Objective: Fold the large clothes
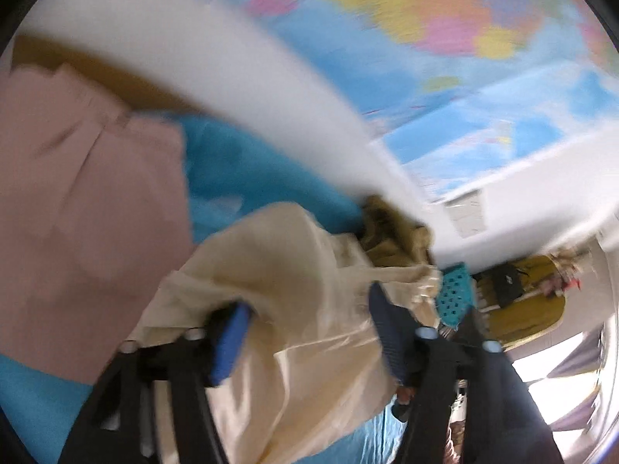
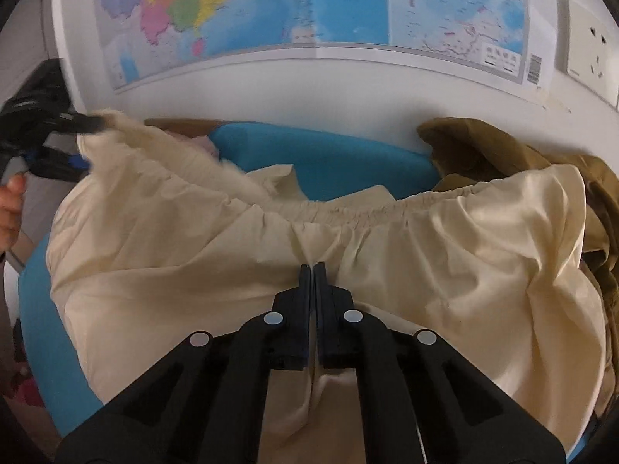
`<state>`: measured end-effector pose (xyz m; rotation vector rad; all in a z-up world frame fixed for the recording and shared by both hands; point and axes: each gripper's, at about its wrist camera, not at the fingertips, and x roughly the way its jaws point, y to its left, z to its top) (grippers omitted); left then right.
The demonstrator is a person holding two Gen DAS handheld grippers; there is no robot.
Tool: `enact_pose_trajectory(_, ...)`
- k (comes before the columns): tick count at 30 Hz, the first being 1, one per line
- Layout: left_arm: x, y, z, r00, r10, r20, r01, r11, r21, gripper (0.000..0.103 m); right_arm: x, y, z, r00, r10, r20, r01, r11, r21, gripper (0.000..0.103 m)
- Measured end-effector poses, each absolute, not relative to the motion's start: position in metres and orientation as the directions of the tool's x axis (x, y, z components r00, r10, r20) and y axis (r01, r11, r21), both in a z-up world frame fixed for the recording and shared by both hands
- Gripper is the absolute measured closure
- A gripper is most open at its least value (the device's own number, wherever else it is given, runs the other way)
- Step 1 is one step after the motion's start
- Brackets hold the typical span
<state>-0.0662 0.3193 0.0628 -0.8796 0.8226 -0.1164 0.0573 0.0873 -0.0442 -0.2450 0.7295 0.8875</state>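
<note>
Your cream garment (image 2: 387, 255) lies bunched across the blue worktop (image 2: 321, 154), its elastic waistband running side to side ahead of your right tool (image 2: 313, 266). That tool is closed, with a pinch of the cream cloth caught at its tips just below the waistband. Your left tool (image 1: 305, 321) has its jaws spread wide, and cream fabric sits between them; the blur in its view hides whether the pads (image 1: 228, 344) press the cloth. From the right view that tool reaches the garment's far left corner.

An olive-brown garment (image 2: 503, 147) is heaped at the worktop's right end, touching the cream one. A pink garment (image 1: 85, 193) lies beside the cream one in the left view. A teal perforated thing (image 1: 454, 294) near the left tool is too smeared to name.

The white wall (image 2: 309, 89) with a map (image 2: 271, 7) closes the worktop's far edge. A strip of bare blue worktop shows between the waistband and the wall.
</note>
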Motion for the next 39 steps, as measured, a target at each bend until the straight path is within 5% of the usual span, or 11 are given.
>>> enact_pose_trajectory(2, -0.075, 0.302, 0.079, 0.728, -0.4, -0.556, -0.141, 0.707, -0.693, 0.022, 0.062, 0.087, -0.043, 0.426, 0.618, -0.661, -0.772, 0.629, 0.091, 0.101)
enact_pose_trajectory(9, -0.065, 0.225, 0.072, 0.633, -0.323, -0.704, -0.024, 0.9, -0.435, 0.022, 0.077, 0.107, -0.036, 0.458, 0.597, -0.658, -0.766, 0.641, 0.048, 0.102)
enact_pose_trajectory(15, -0.032, 0.204, 0.027, 0.518, -0.174, -0.837, -0.089, 0.963, -0.255, 0.029, 0.104, 0.128, -0.03, 0.502, 0.564, -0.656, -0.745, 0.667, 0.003, 0.102)
enact_pose_trajectory(23, -0.01, 0.23, -0.012, 0.499, -0.159, -0.852, -0.174, 0.945, -0.278, 0.027, 0.131, 0.145, -0.071, 0.466, 0.483, -0.742, -0.724, 0.689, -0.006, 0.103)
enact_pose_trajectory(27, -0.014, 0.229, -0.023, 0.514, -0.135, -0.847, -0.151, 0.958, -0.245, 0.025, 0.127, 0.121, -0.054, 0.391, 0.552, -0.737, -0.739, 0.665, 0.106, 0.084)
enact_pose_trajectory(30, -0.022, 0.229, -0.018, 0.525, -0.133, -0.841, -0.146, 0.959, -0.243, 0.025, 0.107, 0.086, -0.031, 0.407, 0.617, -0.673, -0.754, 0.643, 0.134, 0.079)
enact_pose_trajectory(33, -0.031, 0.231, -0.006, 0.562, -0.18, -0.807, -0.125, 0.946, -0.298, 0.025, 0.103, 0.06, -0.027, 0.419, 0.625, -0.659, -0.747, 0.649, 0.141, 0.081)
enact_pose_trajectory(36, -0.035, 0.247, -0.011, 0.581, -0.22, -0.783, -0.138, 0.922, -0.361, 0.025, 0.121, 0.04, -0.045, 0.448, 0.585, -0.676, -0.71, 0.692, 0.128, 0.099)
enact_pose_trajectory(39, -0.029, 0.248, -0.025, 0.581, -0.197, -0.79, -0.143, 0.931, -0.337, 0.025, 0.144, 0.028, -0.072, 0.373, 0.622, -0.689, -0.665, 0.697, 0.269, 0.101)
